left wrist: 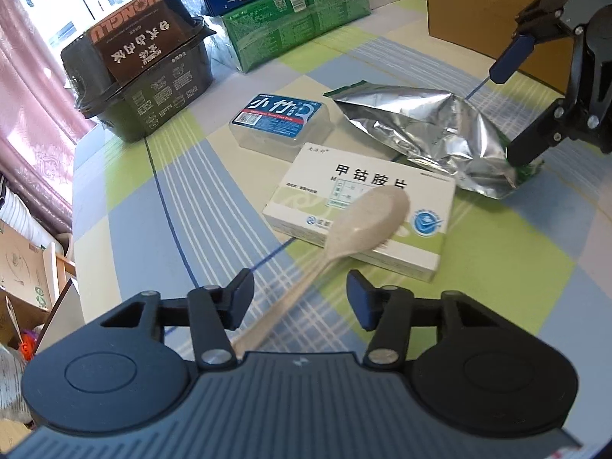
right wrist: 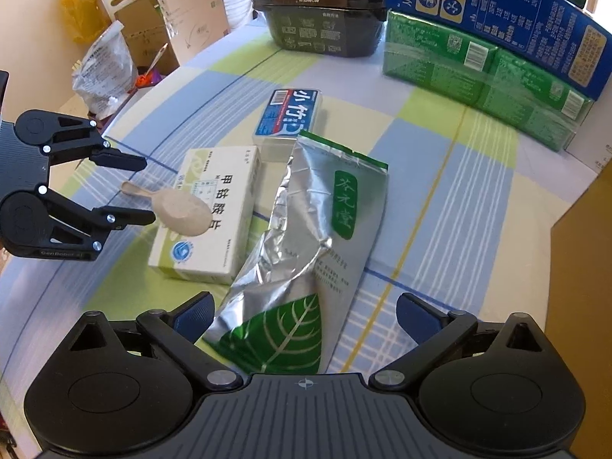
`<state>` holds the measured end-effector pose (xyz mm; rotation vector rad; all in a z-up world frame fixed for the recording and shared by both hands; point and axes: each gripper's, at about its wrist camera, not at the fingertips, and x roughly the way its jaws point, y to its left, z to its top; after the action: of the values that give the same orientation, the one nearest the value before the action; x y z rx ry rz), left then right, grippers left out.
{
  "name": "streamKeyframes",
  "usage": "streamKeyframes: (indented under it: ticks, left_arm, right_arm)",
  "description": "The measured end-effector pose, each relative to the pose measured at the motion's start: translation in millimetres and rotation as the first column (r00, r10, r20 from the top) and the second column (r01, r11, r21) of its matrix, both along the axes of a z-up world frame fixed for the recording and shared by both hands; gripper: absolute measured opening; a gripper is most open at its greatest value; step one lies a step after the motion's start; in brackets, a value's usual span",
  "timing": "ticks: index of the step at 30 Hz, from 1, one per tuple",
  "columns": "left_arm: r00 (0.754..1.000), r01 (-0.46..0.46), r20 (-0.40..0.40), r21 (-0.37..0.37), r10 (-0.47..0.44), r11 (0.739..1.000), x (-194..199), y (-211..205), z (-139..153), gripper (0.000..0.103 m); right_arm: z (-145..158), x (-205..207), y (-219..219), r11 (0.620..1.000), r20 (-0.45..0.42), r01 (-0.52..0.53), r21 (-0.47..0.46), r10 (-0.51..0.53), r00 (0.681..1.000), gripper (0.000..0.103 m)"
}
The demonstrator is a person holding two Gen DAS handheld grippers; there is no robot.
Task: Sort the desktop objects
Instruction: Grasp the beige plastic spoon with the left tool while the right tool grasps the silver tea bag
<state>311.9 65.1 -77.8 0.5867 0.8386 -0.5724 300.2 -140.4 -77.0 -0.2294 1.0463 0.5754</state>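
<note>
While parted wide over the bench [left wrist: 126, 206], left fingers [left wrist: 241, 292] straddle the spoon [left wrist: 357, 229] handle without touching it, gripping nothing. Left gripper [left wrist: 300, 298] seen from the right wrist [right wrist: 147, 189] at far left, both tips apart, the handle end lying between them. Spoon bowl propped on the near left corner of the white box [left wrist: 363, 214], handle sloping down to the bench toward the left gripper.

Spread wide too, right fingers [right wrist: 191, 315] flank the near end of the foil bag [right wrist: 302, 252], the left tip touching or just beside its edge, cannot tell which; nothing clamped. Right gripper [right wrist: 302, 319] appears in the left view at far right [left wrist: 514, 114], one tip down at the bag's green corner, the other raised above it.

Bag lying flat and crumpled, green leaf print at the near end, green label up the middle, its left edge against the white box [right wrist: 212, 214]. Just beyond both, touching the bag's far end, a clear case [right wrist: 288, 118] with a blue label.

Farther back, a black tub [right wrist: 325, 19] with a brown sleeve. To its right, green packs [right wrist: 482, 76] under a blue carton [right wrist: 493, 11]. Cardboard [left wrist: 482, 7] at the right edge of the bench, near the right gripper. Checked cloth of blue, green and white over the whole bench.
</note>
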Motion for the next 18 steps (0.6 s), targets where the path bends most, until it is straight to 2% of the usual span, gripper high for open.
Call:
streamKeyframes:
  ticks: [3, 7, 12, 18]
  left_arm:
    - [1.000, 0.022, -0.006, 0.006, -0.022, 1.000, 4.4, -1.0, -3.4, 0.040]
    - [0.999, 0.021, -0.035, 0.012, -0.021, 1.000, 6.9, -1.8, -8.4, 0.018]
    - [0.998, -0.015, -0.066, -0.016, 0.014, 1.000, 6.4, 0.3, -7.1, 0.017]
    - [0.992, -0.077, -0.105, -0.026, 0.074, 0.997, 2.3, 0.3, -1.6, 0.009]
  right_arm:
    - [-4.1, 7.8, 1.0, 1.000, 0.008, 0.022, 0.005, -0.022, 1.000, 0.092]
    - [-7.9, 20.9, 3.0, 0.998, 0.000, 0.062, 0.029, -0.062, 0.998, 0.089]
    - [-15.3, 35.7, 10.0, 0.996, -0.014, 0.084, 0.030, -0.084, 0.996, 0.088]
    - [-24.8, 44.2, 15.1, 0.995, -0.015, 0.100, 0.023, -0.099, 0.995, 0.087]
